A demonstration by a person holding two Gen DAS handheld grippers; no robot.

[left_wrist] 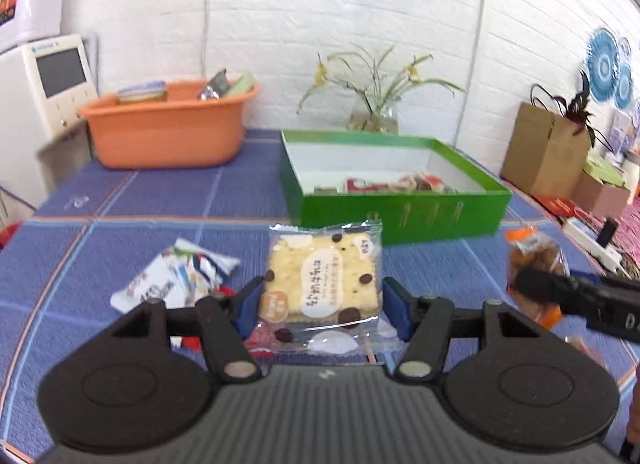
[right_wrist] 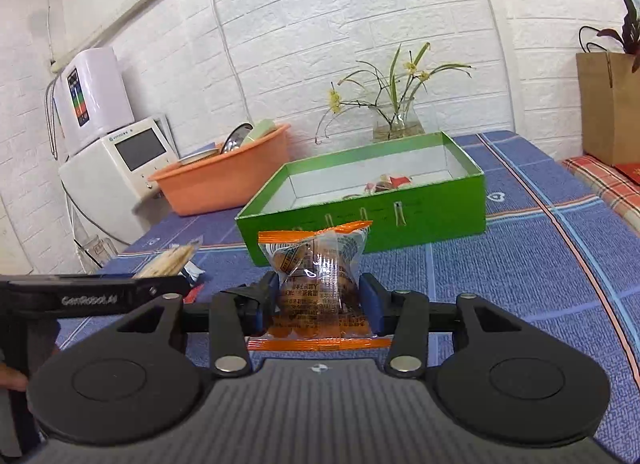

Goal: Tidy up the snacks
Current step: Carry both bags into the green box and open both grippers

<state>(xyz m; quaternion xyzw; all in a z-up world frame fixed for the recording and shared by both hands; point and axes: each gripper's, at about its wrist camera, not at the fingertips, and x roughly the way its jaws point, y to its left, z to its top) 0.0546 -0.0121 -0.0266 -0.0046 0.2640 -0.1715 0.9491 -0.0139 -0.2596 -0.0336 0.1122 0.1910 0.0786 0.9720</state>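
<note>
Both snacks gripped and raised, transfer to the box pending. Left gripper [left_wrist: 322, 300], lower centre of the left wrist view: blue pads clamped on the two side edges of a square cracker in clear film printed with dark coffee-bean spots and a white label [left_wrist: 322, 278], packet held upright and face-on, seemingly clear of the blue checked tablecloth [left_wrist: 120, 196]. Right gripper [right_wrist: 320, 300], lower centre of the right wrist view: pads closed on a clear pillow packet with orange crimped ends and brown contents [right_wrist: 316, 276], film pinched in at the waist and catching glare. Shallow green cardboard box with white lining [left_wrist: 400, 210], centre right in both views, open-topped, a few red-and-white wrapped snacks already lying near its front wall. Crumpled white printed wrapper [left_wrist: 172, 280] left on the cloth, lower left of the left wrist view, beside the left pad. Orange plastic basin [left_wrist: 168, 132], upper left, holding unrelated items. Step in hand, judged: carrying phase of a two-handed pick. Next move, judged: lifting each packet over the front wall of the box, then releasing above bare lining; thin film likely to slip or swing under a light grip.
</note>
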